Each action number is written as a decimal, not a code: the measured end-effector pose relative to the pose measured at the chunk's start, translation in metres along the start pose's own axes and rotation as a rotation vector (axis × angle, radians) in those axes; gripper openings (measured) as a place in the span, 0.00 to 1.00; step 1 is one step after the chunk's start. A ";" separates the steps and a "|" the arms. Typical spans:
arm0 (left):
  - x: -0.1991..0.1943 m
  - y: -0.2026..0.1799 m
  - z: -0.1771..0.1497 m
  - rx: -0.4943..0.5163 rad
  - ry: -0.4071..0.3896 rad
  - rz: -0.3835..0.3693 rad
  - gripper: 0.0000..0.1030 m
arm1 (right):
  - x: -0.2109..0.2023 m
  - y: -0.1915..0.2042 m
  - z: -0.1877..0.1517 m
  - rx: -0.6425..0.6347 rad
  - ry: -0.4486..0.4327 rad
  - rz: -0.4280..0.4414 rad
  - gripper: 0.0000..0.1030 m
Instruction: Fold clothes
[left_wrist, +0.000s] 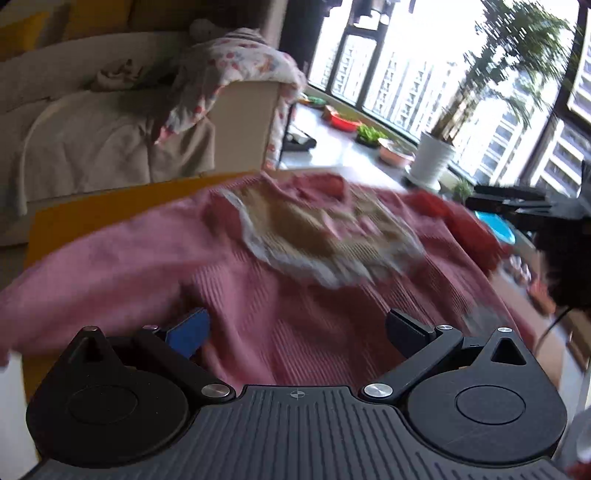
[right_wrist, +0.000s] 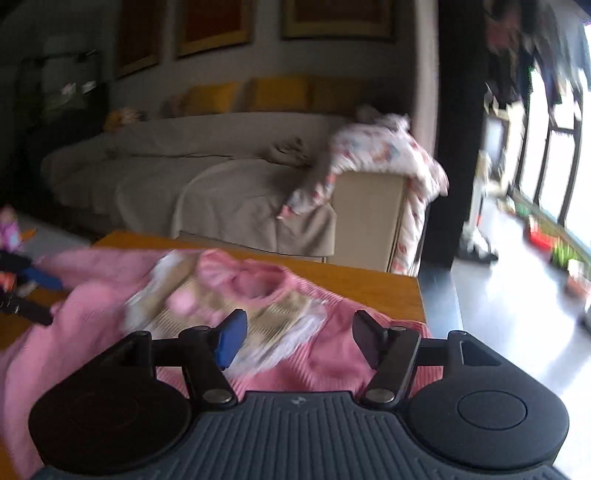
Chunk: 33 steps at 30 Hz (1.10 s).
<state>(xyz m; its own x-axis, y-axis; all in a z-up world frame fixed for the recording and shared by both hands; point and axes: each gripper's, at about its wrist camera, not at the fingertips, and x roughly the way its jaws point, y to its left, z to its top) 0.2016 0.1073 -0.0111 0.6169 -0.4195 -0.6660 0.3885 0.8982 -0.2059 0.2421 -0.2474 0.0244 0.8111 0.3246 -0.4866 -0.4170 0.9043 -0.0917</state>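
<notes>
A pink ribbed garment (left_wrist: 280, 288) with a beige, white-trimmed front panel (left_wrist: 314, 229) lies spread on the yellow wooden table (left_wrist: 92, 210). My left gripper (left_wrist: 295, 332) is open, its fingers wide apart just above the cloth near its hem. The same garment (right_wrist: 325, 354) shows in the right wrist view, rumpled around the collar (right_wrist: 258, 280). My right gripper (right_wrist: 299, 339) is open over the cloth near the table's right side. The right gripper also shows at the right edge of the left wrist view (left_wrist: 517, 206). The left gripper shows at the far left of the right wrist view (right_wrist: 26, 295).
The table's far edge (right_wrist: 332, 266) and right corner (right_wrist: 417, 291) are close to the garment. A beige sofa (right_wrist: 221, 184) with a floral blanket (right_wrist: 373, 151) stands behind. A windowsill with a white plant pot (left_wrist: 430, 158) and bowls lies to the right.
</notes>
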 end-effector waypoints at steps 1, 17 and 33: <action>-0.008 -0.009 -0.010 0.015 0.010 0.003 1.00 | -0.016 0.010 -0.005 -0.048 -0.003 -0.004 0.62; -0.066 -0.069 -0.089 0.121 0.033 0.070 1.00 | -0.084 0.147 -0.097 -0.239 0.151 0.297 0.55; -0.052 -0.083 -0.099 0.336 0.010 0.300 1.00 | -0.081 0.121 -0.017 -0.107 -0.042 0.162 0.03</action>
<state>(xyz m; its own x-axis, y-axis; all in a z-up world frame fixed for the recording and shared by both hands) 0.0694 0.0672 -0.0306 0.7304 -0.1443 -0.6676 0.3950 0.8866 0.2405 0.1190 -0.1690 0.0377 0.7453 0.4772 -0.4657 -0.5832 0.8051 -0.1084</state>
